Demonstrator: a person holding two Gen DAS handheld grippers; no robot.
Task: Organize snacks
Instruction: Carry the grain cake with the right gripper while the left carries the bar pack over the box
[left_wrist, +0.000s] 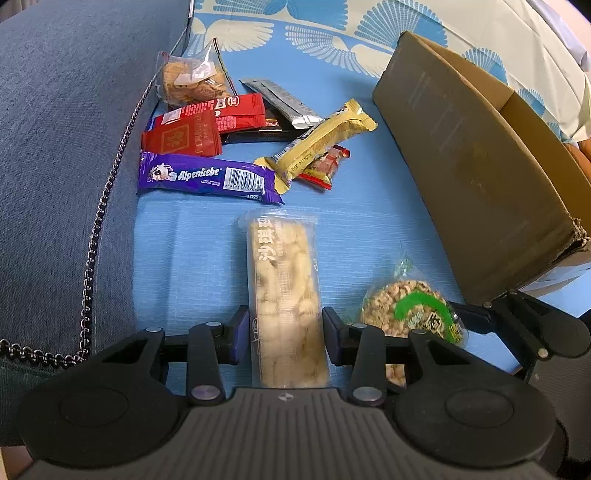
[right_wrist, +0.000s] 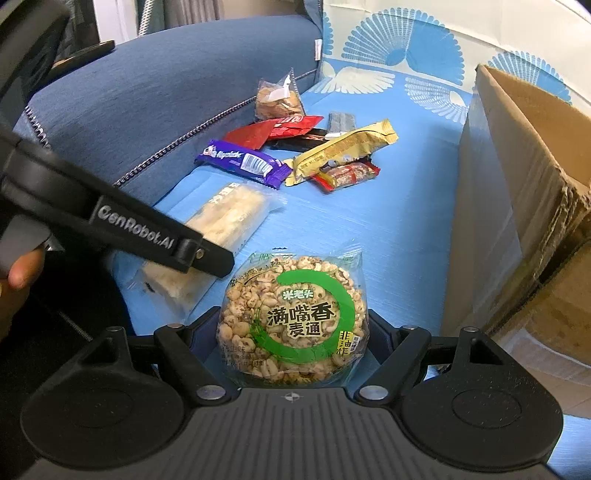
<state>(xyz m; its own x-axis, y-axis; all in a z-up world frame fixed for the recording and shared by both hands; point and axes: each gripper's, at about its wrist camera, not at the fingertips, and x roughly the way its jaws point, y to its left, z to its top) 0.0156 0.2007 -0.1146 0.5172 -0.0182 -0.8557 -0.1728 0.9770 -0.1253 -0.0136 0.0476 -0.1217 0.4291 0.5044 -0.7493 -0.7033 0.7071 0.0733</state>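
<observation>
My left gripper (left_wrist: 285, 334) straddles a long clear-wrapped puffed rice bar (left_wrist: 284, 295); its pads stand at the bar's sides, seemingly touching. The bar also shows in the right wrist view (right_wrist: 221, 225). My right gripper (right_wrist: 291, 332) straddles a round puffed-grain cake with a green label (right_wrist: 291, 317), pads against its sides; the cake also shows in the left wrist view (left_wrist: 410, 310). Both snacks lie on the blue sheet (left_wrist: 369, 229). A cardboard box (left_wrist: 480, 177) stands open at the right, also in the right wrist view (right_wrist: 517, 192).
Further back lies a pile of snacks: purple Alpenliebe bar (left_wrist: 207, 179), red packets (left_wrist: 192, 133), yellow bar (left_wrist: 317, 142), silver bar (left_wrist: 284, 101), cookie bag (left_wrist: 192, 79). A dark blue cushion (left_wrist: 62, 147) rises at the left. The left gripper's arm (right_wrist: 122, 225) crosses the right wrist view.
</observation>
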